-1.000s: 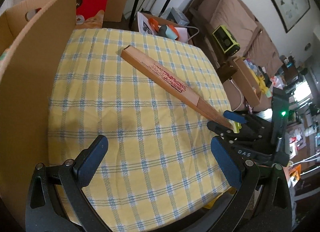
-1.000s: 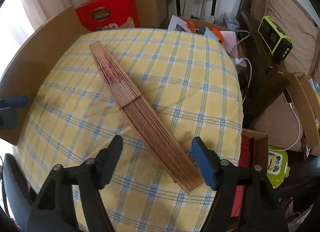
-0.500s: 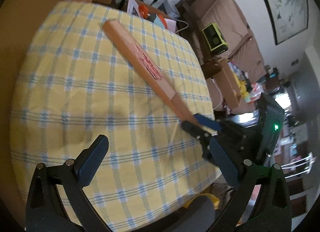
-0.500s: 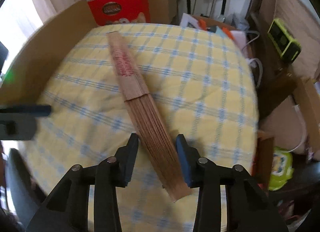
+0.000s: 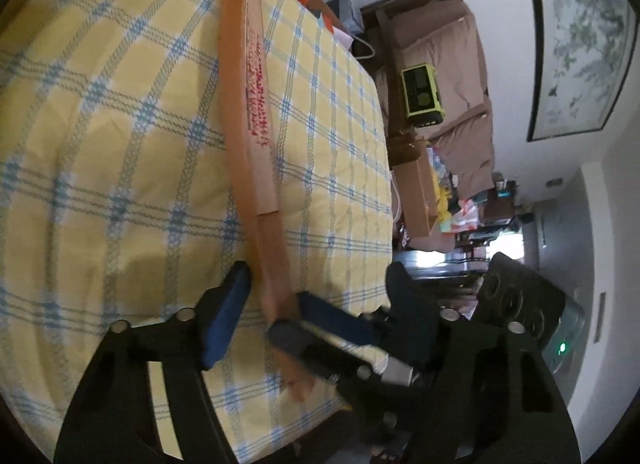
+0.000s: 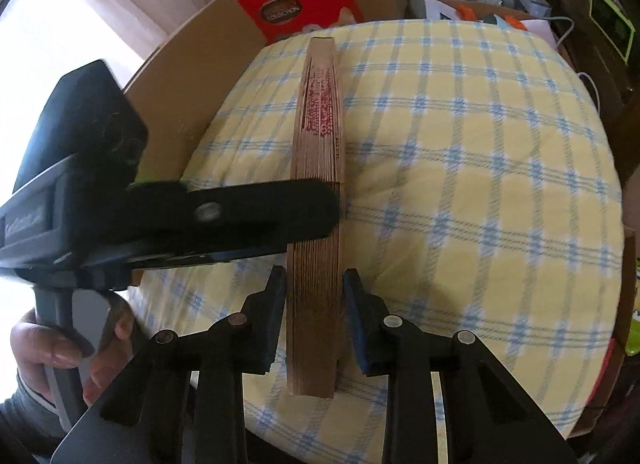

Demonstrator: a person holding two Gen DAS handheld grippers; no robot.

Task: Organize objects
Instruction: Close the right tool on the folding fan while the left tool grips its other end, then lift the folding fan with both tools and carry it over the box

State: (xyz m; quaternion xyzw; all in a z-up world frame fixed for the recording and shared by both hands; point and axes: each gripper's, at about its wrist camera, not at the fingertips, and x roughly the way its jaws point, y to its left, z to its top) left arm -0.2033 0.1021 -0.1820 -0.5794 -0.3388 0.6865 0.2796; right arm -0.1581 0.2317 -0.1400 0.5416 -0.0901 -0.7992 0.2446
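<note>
On the red box [image 6: 304, 4] at the upper middle of the right wrist frame, a dark round emblem carries the word "COLLECTION" in pale capitals; the smaller line above it is too blurred to read. The folded fan [image 6: 320, 120] at the centre of the same frame bears red printed characters along its paper edge, too small to make out. In the left wrist frame the same red print runs down the fan [image 5: 256, 96], also unreadable.

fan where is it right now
The folded fan lies lengthwise on the checked cloth, its near end between the right gripper's closing jaws, with the left gripper closing around it.
</note>
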